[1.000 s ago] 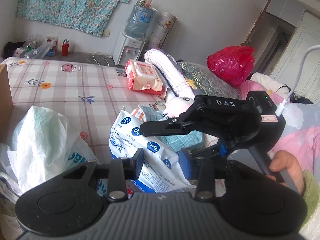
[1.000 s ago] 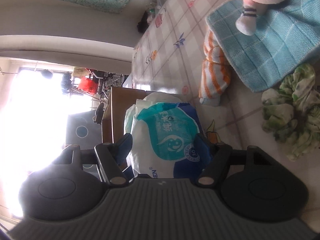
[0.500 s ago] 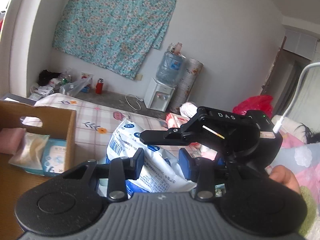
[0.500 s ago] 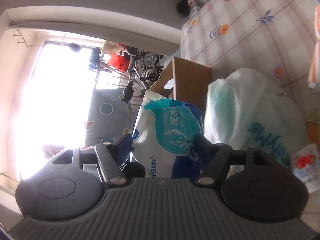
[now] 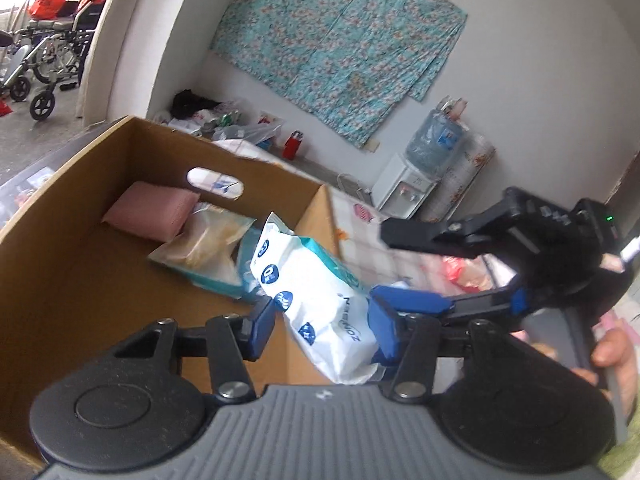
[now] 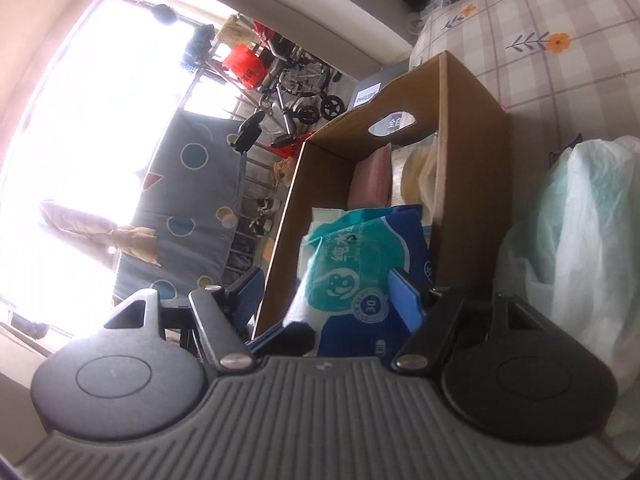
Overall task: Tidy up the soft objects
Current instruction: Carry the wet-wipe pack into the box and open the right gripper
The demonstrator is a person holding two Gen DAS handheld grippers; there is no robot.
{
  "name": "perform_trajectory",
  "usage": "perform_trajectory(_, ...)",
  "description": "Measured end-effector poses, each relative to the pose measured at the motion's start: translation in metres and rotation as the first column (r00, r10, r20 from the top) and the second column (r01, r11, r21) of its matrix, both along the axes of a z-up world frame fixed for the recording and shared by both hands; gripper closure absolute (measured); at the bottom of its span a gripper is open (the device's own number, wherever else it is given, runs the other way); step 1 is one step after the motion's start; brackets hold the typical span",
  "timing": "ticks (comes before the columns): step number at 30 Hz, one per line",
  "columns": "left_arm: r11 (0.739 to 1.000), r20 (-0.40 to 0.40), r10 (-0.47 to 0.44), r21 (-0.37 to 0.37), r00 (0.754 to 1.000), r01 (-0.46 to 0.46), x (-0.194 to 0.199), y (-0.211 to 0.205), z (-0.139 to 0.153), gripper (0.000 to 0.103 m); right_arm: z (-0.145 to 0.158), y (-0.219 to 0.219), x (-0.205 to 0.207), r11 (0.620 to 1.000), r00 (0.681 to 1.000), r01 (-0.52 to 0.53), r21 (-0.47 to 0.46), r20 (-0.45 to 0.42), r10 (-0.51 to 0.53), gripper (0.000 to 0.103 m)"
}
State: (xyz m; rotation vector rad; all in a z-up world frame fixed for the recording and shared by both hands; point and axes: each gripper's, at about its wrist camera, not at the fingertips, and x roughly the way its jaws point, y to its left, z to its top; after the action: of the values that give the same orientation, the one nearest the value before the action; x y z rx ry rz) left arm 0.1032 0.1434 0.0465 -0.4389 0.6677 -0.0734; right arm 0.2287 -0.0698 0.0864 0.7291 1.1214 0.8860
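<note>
A white and blue wet-wipes pack (image 5: 324, 312) hangs tilted over the near right corner of an open cardboard box (image 5: 80, 280). My left gripper (image 5: 322, 328) has the pack between its jaws, which are opening. Its right pad touches the pack and its left pad stands just off it. My right gripper (image 5: 380, 266) comes in from the right, rolled on its side, with its lower blue finger against the pack's end. In the right wrist view the pack (image 6: 352, 280) lies against the right pad of that gripper (image 6: 326, 296). A gap shows at the left pad, so it is open.
Inside the box lie a pink pack (image 5: 150, 216) and a clear bag of beige tissues (image 5: 208, 240) against the far wall. A white plastic bag (image 6: 572, 240) sits on the checked bed (image 6: 560, 60) beside the box (image 6: 468, 140). A hand (image 5: 616, 360) holds the right gripper.
Both grippers have carried the wipes pack from above the bed to above the box. The left jaws have widened. The pack has tilted and come away from one pad of each gripper.
</note>
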Motion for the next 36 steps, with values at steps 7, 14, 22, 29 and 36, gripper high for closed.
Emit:
perform_trajectory(7, 0.997, -0.187, 0.045, 0.07, 0.981, -0.032, 0.01, 0.022, -0.027, 0.051, -0.012, -0.015, -0.001, 1.0, 1.0, 0.012, 0.008, -0.026, -0.012, 0.034)
perform_trajectory(14, 0.983, -0.374, -0.001, 0.172, 0.927, 0.07, 0.025, 0.009, -0.051, 0.048, -0.02, -0.046, -0.006, 0.998, 0.997, 0.059, 0.033, -0.051, -0.058, 0.034)
perform_trajectory(22, 0.952, -0.585, -0.158, 0.125, 0.796, 0.281, 0.048, -0.007, -0.078, 0.038, -0.021, -0.073, -0.008, 0.993, 0.994, 0.096, 0.067, -0.054, -0.092, 0.034)
perform_trajectory(29, 0.944, -0.574, -0.133, 0.175, 0.808, 0.279, 0.06, -0.017, -0.08, 0.046, -0.03, -0.085, -0.008, 0.991, 0.99, 0.122, 0.061, -0.077, -0.117, 0.034)
perform_trajectory(36, 0.977, -0.526, -0.049, 0.151, 0.849, 0.15, 0.077, -0.004, -0.079, 0.052, -0.038, -0.099, -0.01, 0.986, 0.984, 0.158, 0.054, -0.096, -0.152, 0.034)
